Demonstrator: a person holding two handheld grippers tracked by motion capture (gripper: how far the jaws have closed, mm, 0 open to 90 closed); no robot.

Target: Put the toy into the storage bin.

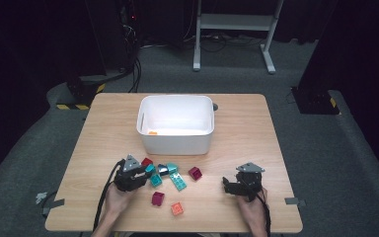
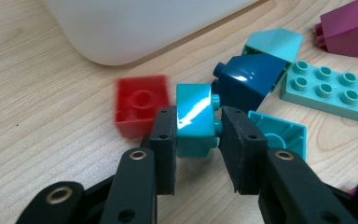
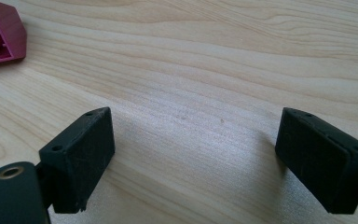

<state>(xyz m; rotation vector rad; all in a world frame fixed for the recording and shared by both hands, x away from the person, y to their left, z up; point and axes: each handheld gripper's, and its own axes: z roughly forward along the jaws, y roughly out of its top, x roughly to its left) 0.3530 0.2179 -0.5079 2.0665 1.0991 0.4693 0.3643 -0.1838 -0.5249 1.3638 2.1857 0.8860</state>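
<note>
One wooden table [image 1: 108, 123] carries a white bin [image 1: 175, 123] at its middle, with loose toy bricks scattered in front of it. At my near right, the right gripper [image 3: 193, 154] hovers over bare wood with its jaws spread wide, nothing between them. At my near left, the left gripper [image 2: 193, 140] pinches a small teal brick [image 2: 194, 119], which sits just beside a red brick [image 2: 141, 105] and a dark blue brick [image 2: 249, 79].

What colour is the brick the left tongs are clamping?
Teal brick, shiny on its side, gripped by the left tongs; clearest in the left gripper view.
</note>
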